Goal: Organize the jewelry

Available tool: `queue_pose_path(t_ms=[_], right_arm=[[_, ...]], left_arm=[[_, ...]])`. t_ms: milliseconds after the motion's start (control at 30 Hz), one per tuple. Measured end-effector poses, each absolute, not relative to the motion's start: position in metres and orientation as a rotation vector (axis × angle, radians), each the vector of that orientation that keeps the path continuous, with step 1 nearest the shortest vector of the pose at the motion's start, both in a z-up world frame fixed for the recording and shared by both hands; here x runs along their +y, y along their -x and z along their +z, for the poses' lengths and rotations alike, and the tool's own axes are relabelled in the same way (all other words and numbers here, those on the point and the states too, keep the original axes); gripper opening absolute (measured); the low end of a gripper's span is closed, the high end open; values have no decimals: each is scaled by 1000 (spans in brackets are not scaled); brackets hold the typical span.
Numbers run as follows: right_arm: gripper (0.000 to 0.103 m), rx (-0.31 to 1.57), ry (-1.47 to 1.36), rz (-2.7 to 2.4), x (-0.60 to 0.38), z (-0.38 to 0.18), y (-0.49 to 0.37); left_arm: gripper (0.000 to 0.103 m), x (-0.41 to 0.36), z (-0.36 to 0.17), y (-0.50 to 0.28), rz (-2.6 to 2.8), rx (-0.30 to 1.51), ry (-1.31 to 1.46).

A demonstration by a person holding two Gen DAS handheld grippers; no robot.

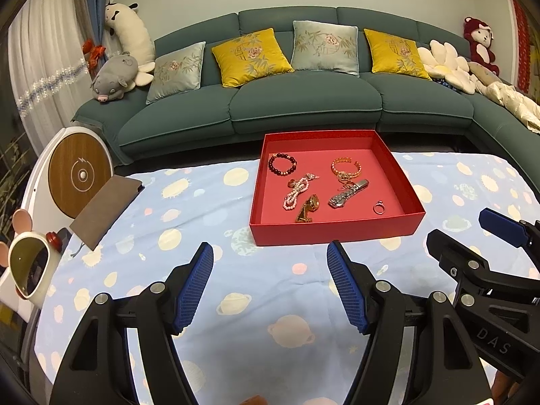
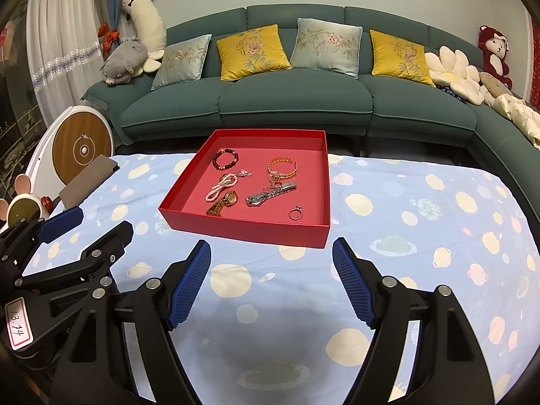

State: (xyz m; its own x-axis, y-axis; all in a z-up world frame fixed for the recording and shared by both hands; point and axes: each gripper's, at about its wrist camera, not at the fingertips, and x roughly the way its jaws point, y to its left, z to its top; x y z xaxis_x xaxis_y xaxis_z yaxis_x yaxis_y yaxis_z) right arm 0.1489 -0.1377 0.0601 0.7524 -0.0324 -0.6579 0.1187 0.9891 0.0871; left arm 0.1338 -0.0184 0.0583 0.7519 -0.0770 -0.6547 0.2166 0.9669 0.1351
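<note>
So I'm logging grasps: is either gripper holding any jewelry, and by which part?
Nothing is held. The left gripper and right gripper are both open, short of the red tray.

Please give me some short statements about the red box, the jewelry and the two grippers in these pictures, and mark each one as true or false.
1. All the jewelry lies inside the red box. True.
2. The left gripper is shut on the silver watch. False: its jaws stand open and hold nothing; the watch lies in the box.
3. The dark bead bracelet lies in the far left part of the box. True.
4. The small ring lies on the tablecloth outside the box. False: it lies on the box floor, near the front right corner.
5. The right gripper is open and short of the box. True.
6. The gold watch rests on top of the gold bangle. False: they lie apart, the watch near the front, the bangle further back.
</note>
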Motion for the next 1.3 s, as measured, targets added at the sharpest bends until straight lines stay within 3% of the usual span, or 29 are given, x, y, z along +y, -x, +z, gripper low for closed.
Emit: queue_pose_path(t_ms=[1300], right_arm=[[72,714,-106,-90,-135,58,-146]], left_arm=[[67,-19,54,-133,-144,702,-220]])
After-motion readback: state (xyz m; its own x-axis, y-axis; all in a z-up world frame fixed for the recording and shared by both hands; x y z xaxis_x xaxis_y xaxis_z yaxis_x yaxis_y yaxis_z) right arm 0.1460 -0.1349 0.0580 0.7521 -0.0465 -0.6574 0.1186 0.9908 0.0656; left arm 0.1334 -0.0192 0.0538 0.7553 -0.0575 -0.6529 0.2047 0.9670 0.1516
